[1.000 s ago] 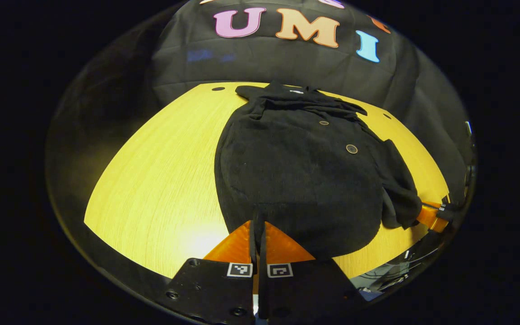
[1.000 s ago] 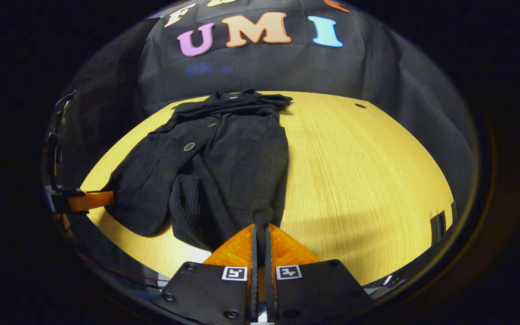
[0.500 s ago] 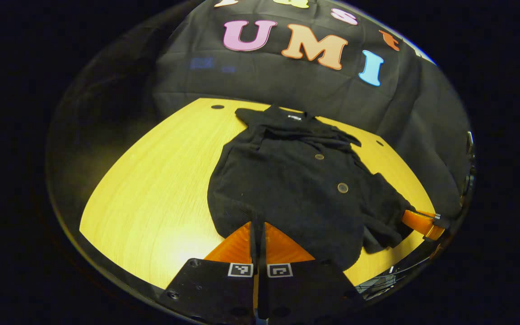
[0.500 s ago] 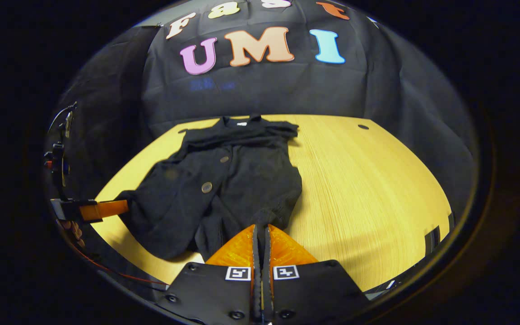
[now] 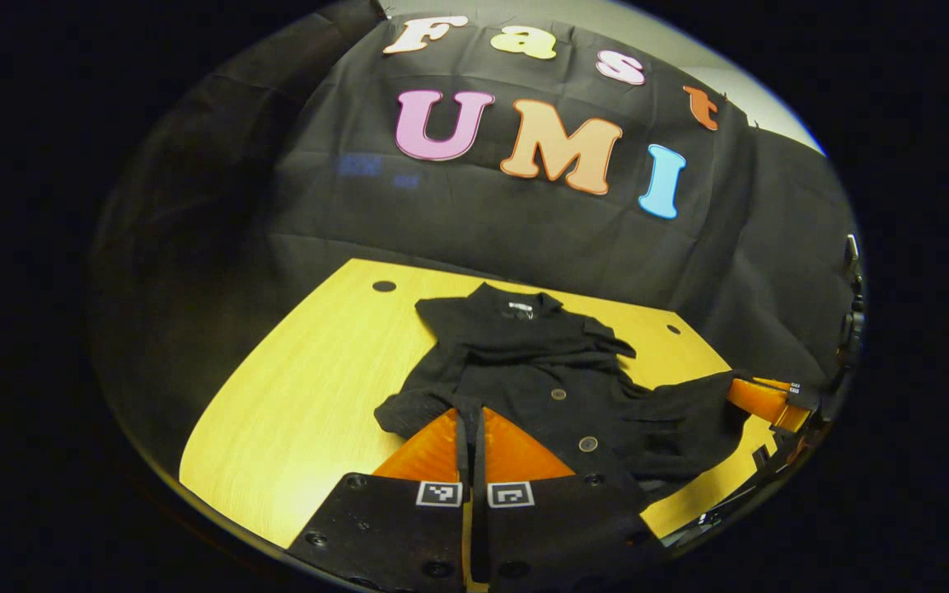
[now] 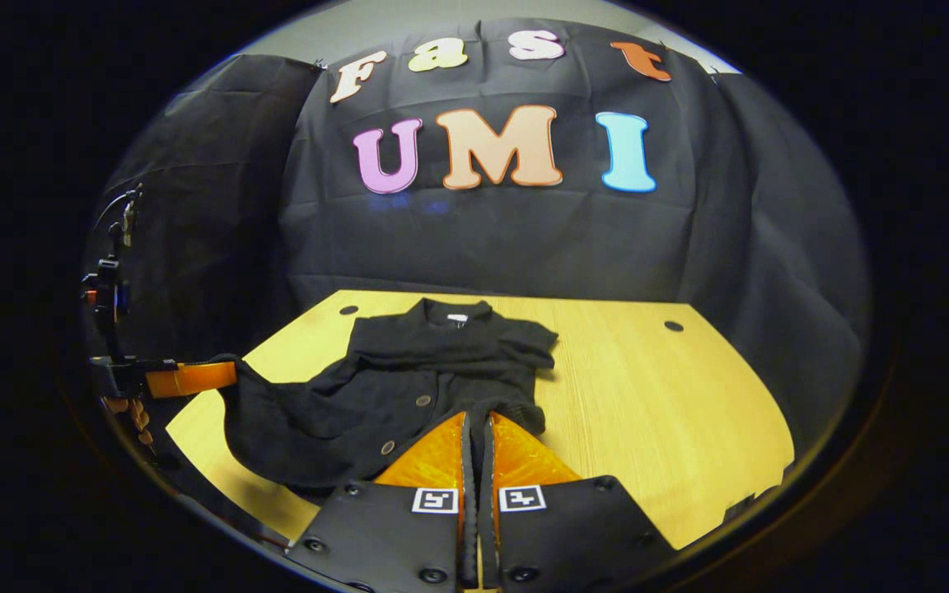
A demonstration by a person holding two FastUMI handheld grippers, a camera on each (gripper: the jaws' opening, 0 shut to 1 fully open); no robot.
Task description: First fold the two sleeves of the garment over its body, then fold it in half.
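Here, left gripper and right gripper each pinch the black garment's raised hem above the table.

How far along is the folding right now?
Sleeves look already folded in: the garment shows a narrow body with no sleeve spread on the table. In hand: the left gripper and right gripper each pinch a near hem corner, raised off the table, collar end lying flat. Left: carry the hem to the collar, lay it down, and release.
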